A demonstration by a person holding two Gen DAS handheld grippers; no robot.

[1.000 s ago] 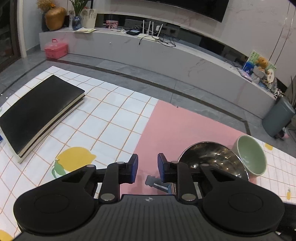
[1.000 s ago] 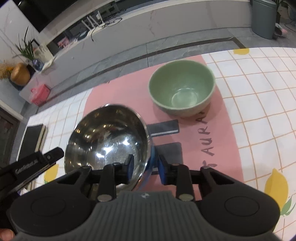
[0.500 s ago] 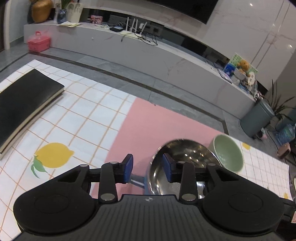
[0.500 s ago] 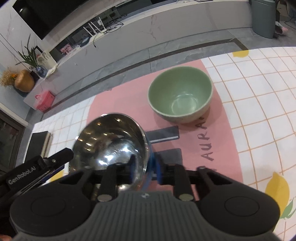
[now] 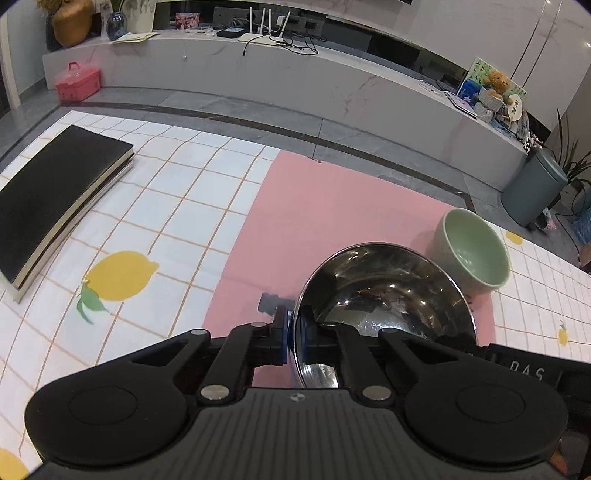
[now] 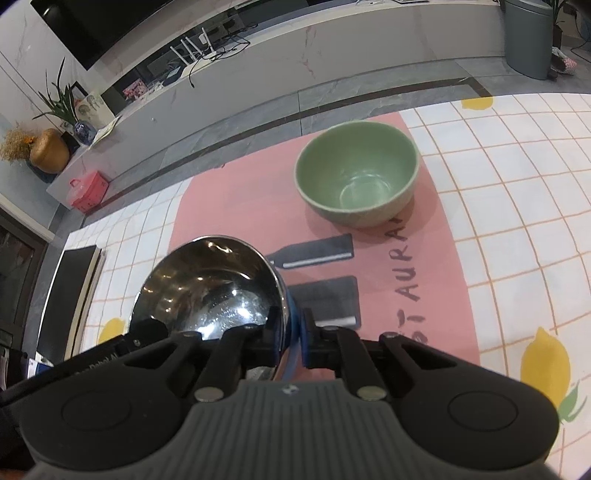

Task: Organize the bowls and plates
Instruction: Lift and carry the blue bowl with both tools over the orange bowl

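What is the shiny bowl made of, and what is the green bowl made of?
The shiny bowl looks like polished steel: it mirrors the room and throws bright glints. The green bowl looks like glazed ceramic, perhaps melamine: thick wall, smooth soft sheen, nothing reflected sharply.

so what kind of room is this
Most likely a home living room: a long marble TV console with a wifi router on it, a teddy bear, and a lemon-print cloth over what looks like a low table.

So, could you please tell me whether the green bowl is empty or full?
Empty: the green bowl sits upright on the pink mat, its bare glazed bottom showing.
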